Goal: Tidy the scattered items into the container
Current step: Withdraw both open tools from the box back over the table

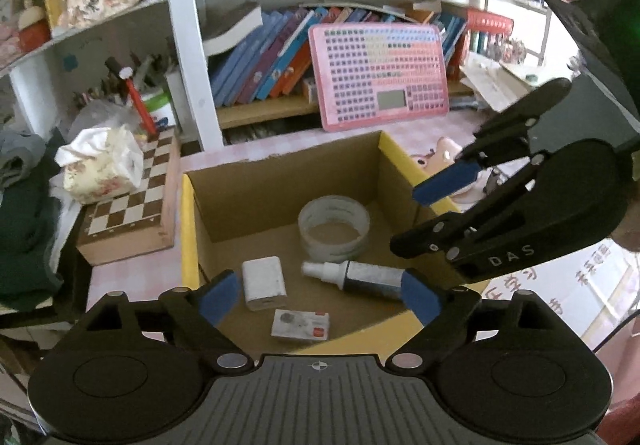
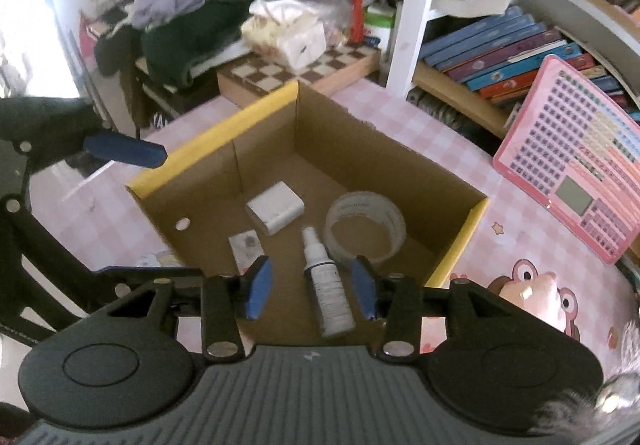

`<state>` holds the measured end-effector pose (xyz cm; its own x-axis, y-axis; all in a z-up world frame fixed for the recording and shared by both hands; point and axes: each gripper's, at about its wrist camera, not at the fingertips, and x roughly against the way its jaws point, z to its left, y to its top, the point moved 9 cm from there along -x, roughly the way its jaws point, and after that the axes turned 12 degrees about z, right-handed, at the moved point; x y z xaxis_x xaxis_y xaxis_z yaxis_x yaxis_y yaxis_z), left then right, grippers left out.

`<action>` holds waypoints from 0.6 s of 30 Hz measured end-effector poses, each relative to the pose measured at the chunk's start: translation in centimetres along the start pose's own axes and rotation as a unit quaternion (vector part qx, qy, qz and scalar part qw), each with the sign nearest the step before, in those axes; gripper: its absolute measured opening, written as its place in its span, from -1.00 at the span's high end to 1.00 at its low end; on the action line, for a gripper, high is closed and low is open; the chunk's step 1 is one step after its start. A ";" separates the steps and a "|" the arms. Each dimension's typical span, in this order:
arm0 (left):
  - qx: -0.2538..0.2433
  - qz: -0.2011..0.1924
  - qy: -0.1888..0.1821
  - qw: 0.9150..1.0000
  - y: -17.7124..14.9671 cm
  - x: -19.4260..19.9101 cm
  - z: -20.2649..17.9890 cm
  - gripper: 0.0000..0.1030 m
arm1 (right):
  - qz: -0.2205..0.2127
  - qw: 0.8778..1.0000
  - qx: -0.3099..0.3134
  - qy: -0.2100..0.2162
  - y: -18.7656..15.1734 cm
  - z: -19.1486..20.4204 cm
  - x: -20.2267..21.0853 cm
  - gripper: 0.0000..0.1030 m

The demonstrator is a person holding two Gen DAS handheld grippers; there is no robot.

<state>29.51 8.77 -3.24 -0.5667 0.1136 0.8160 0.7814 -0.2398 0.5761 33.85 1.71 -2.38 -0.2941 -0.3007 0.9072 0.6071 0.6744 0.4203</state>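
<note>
Below both spread, empty jaws, the spray bottle (image 2: 326, 287), tape (image 2: 364, 227), charger (image 1: 264, 282) and card (image 1: 301, 326) lie in the box (image 2: 468, 229) (seemingly tidied).

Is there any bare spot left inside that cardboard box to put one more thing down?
Yes: the box floor is bare along the back wall, behind the white block and tape roll. The front is crowded, with the spray bottle and small card there.
</note>
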 end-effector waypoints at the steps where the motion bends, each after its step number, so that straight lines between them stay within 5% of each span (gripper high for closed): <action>1: 0.004 -0.002 0.000 1.000 -0.2 0.4 -0.1 -0.78 | -0.005 1.000 -0.003 0.001 -0.3 0.3 0.4 0.15; 18: 0.113 -0.041 0.013 0.993 -4.7 6.5 0.8 -0.91 | -0.089 0.993 -0.071 -0.028 -5.2 3.3 5.6 -0.08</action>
<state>22.41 11.40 -0.59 -0.6358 0.0975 0.7657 0.7688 -0.0086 0.6394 26.62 -1.29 0.45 -0.4433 -0.3663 0.8181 0.6384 0.5116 0.5750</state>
